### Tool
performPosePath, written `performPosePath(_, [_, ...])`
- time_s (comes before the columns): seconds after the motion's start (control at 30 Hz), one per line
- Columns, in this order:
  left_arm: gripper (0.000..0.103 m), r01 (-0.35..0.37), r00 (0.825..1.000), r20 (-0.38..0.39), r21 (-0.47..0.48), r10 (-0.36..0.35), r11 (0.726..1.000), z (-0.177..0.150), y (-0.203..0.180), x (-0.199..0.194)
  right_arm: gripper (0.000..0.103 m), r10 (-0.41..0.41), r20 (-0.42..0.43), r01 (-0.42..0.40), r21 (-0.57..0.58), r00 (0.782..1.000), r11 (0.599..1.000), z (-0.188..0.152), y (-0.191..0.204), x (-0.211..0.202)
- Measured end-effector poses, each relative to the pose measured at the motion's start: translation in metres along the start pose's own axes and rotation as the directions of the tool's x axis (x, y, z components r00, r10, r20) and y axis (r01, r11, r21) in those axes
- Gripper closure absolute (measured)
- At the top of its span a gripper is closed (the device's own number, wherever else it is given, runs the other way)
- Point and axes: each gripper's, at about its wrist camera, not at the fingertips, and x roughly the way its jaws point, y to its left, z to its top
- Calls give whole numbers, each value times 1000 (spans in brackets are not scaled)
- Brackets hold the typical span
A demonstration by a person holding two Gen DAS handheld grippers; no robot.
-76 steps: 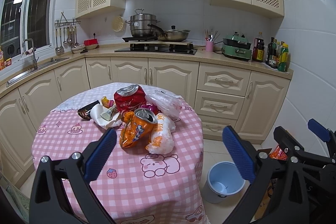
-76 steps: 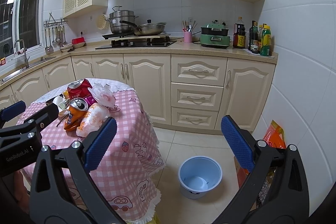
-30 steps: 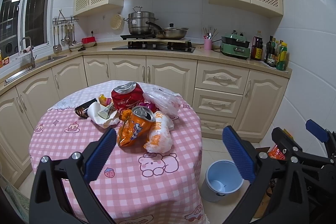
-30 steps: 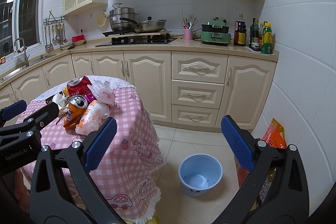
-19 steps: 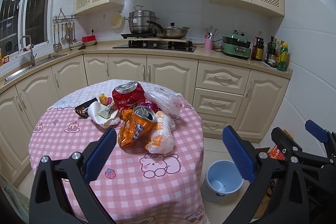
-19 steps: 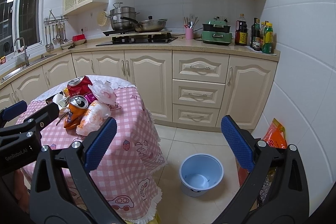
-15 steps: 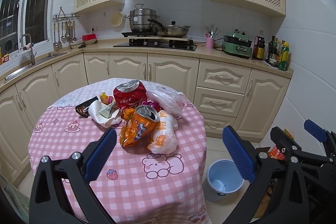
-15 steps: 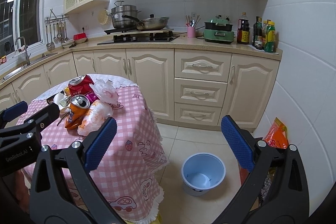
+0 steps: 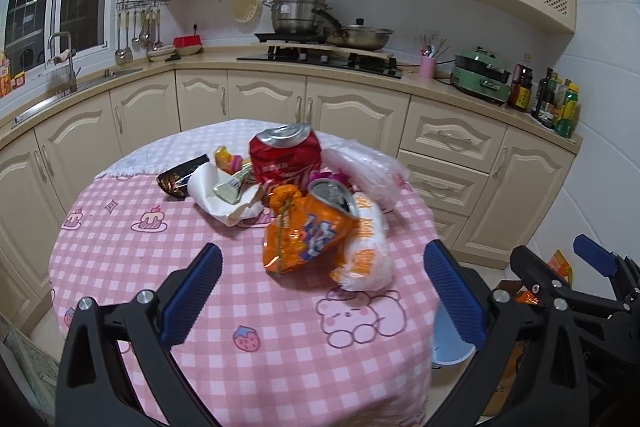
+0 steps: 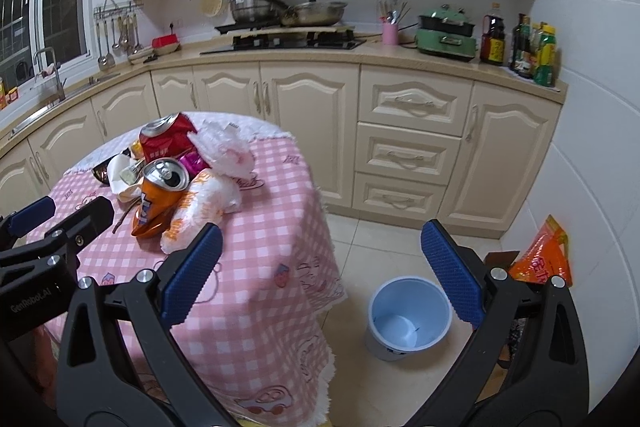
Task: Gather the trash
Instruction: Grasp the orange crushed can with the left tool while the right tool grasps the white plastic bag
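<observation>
Pink-checked bench [image 9: 120, 251]: carrying the trash in a heap toward its far edge.
Orange can [image 9: 308, 227]: lying crushed at the heap's near side, touching a white bag [image 9: 366, 247].
Red can [image 9: 286, 157]: sitting behind.
Bin [image 10: 408, 317]: standing on the floor, off the bench's right edge.
Left tongs [image 9: 320, 301]: gaping wide, holding nothing.
Right tongs [image 10: 320, 273]: gaping wide, holding nothing.

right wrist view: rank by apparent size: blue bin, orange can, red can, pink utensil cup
1. blue bin, largest, though nearest the camera
2. orange can and red can: look alike, no ranking
3. pink utensil cup, smallest, though farthest off
</observation>
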Motion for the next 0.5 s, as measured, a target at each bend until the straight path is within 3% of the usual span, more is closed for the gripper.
performPosePath(0.23, [5, -34, 998, -46, -50, 32, 998, 7, 40, 30, 5, 67, -67, -68, -8, 996, 998, 8, 31, 40])
performPosePath(0.5, [5, -58, 995, -83, -83, 51, 995, 11, 76, 60, 5, 141, -171, -141, 14, 975, 990, 13, 59, 90])
